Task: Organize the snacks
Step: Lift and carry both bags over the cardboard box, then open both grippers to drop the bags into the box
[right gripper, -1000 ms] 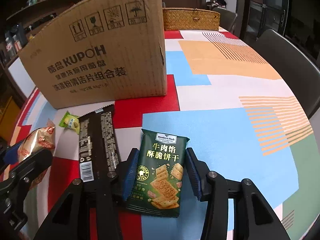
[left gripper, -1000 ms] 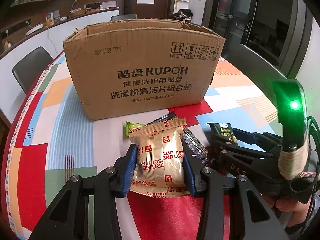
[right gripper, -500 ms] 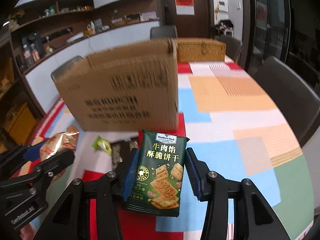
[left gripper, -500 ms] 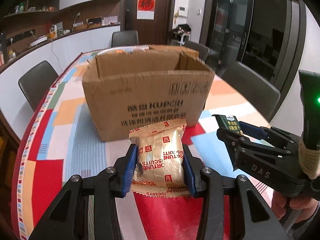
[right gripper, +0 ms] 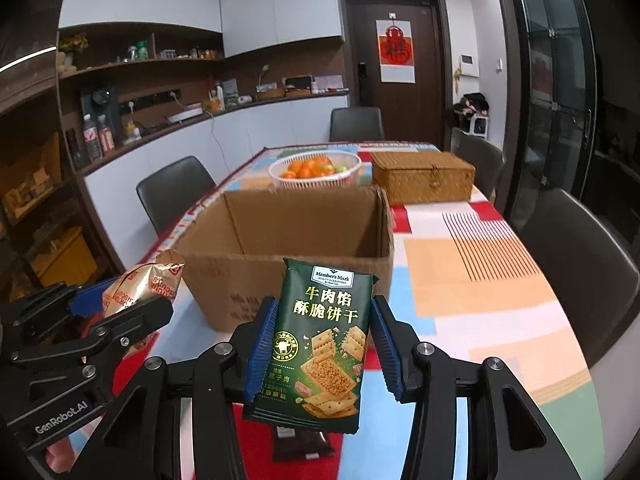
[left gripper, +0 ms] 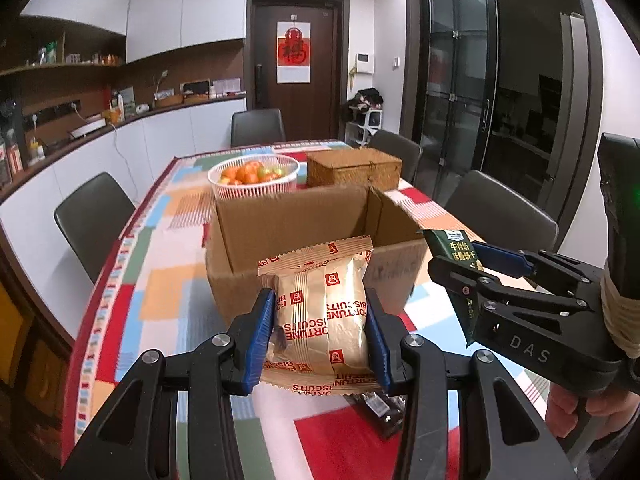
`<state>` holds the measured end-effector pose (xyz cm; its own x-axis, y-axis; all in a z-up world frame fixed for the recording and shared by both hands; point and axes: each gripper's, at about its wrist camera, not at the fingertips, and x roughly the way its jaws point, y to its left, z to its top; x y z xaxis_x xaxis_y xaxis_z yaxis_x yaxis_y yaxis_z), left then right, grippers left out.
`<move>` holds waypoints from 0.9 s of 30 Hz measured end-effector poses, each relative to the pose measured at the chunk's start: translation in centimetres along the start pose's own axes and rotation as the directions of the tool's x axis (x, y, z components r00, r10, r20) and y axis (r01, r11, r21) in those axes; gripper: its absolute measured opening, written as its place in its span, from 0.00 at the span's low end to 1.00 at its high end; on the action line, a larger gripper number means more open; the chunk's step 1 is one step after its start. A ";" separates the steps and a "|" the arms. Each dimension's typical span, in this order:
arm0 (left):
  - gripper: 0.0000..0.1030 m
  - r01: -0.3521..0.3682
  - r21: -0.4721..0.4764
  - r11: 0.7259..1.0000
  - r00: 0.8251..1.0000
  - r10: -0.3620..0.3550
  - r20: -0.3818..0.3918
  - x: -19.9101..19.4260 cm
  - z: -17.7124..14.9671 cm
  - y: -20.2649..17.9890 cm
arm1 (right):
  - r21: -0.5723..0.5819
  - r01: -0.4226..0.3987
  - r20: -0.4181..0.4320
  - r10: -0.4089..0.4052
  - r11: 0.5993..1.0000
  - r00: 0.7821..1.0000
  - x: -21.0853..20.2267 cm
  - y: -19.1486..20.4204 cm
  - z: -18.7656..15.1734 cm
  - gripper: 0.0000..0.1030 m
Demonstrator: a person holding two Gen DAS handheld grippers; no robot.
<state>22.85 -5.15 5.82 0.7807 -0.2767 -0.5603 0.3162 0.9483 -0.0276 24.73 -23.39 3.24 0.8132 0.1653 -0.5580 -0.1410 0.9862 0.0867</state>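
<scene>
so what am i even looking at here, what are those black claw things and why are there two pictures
Those claws are hand-held grippers, not a robot: a person holds one in each hand, and part of a hand shows at the lower right of the left view. Each gripper carries a wide-angle camera looking along its two fingers, so you get one picture per hand.

In the left camera's picture, the left gripper clamps a gold Fortune Biscuits packet. In the right camera's picture, the right gripper clamps a green Member's Mark cracker packet. Each gripper also shows at the edge of the other's picture.

Both are held above a table with a colourful patterned cloth. On it stand an open cardboard box, a white basket of fruit and a woven lidded box. A dark wrapper lies below.
</scene>
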 end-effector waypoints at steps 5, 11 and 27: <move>0.42 -0.016 0.006 1.000 1.000 0.016 0.023 -0.2 2.0 0.8 | -0.013 -0.010 0.013 0.011 1.000 1.000 0.3 0.3 1.9 0.46; 0.42 -0.018 -0.014 1.000 1.000 0.018 0.011 0.2 3.5 1.8 | -0.018 -0.027 0.032 0.027 0.999 0.999 -0.1 0.7 3.8 0.46; 0.42 -0.016 -0.032 0.999 0.997 0.013 -0.071 5.1 6.9 3.8 | -0.079 -0.043 -0.003 0.043 0.996 0.999 2.7 1.2 7.8 0.46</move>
<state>31.76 -4.05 8.55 0.7445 -0.2521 -0.6183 0.2862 0.9571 -0.0456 31.13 -21.71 8.24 0.8049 0.2077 -0.5559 -0.2200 0.9744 0.0455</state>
